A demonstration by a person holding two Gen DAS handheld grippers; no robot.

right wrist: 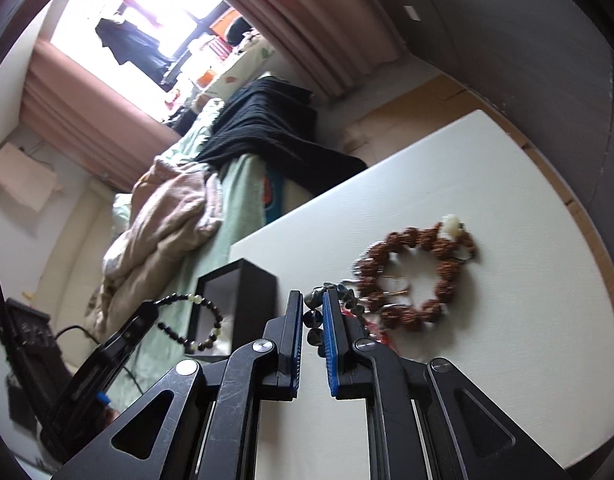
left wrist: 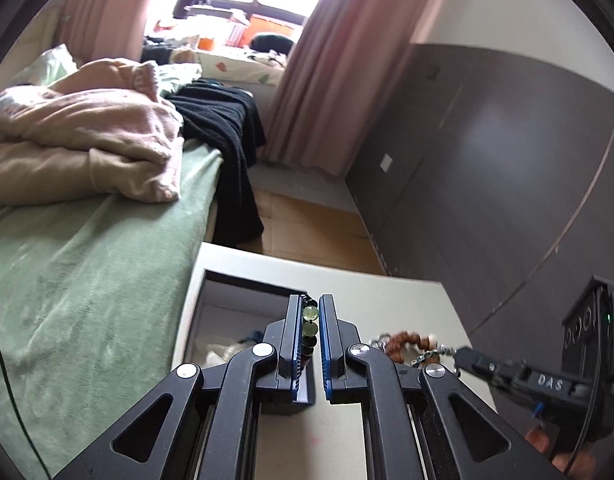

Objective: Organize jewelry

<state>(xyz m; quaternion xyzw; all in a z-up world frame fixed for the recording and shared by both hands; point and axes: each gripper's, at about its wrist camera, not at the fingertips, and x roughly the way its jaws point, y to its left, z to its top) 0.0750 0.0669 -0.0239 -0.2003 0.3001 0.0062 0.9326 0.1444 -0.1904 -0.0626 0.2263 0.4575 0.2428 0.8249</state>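
Observation:
My left gripper (left wrist: 310,300) is shut on a bracelet of black and pale green beads (left wrist: 310,322). The bracelet (right wrist: 191,324) hangs off the table in front of an open black box (right wrist: 235,300) with a white lining (left wrist: 235,312). My right gripper (right wrist: 311,296) is shut on a strand of dark grey stone beads (right wrist: 315,318), which trails to the right of its fingers. A brown knobbly bead bracelet (right wrist: 419,276) with a pale bead lies flat on the white table (right wrist: 467,160), just right of the right gripper (left wrist: 463,356). The left gripper (right wrist: 149,308) shows at the left.
A bed with a green sheet (left wrist: 87,280), a pink blanket (left wrist: 87,136) and a black garment (left wrist: 227,128) borders the table's left side. A dark wardrobe (left wrist: 487,160) stands to the right across a wooden floor (left wrist: 307,224). Something red (right wrist: 373,330) lies by the grey strand.

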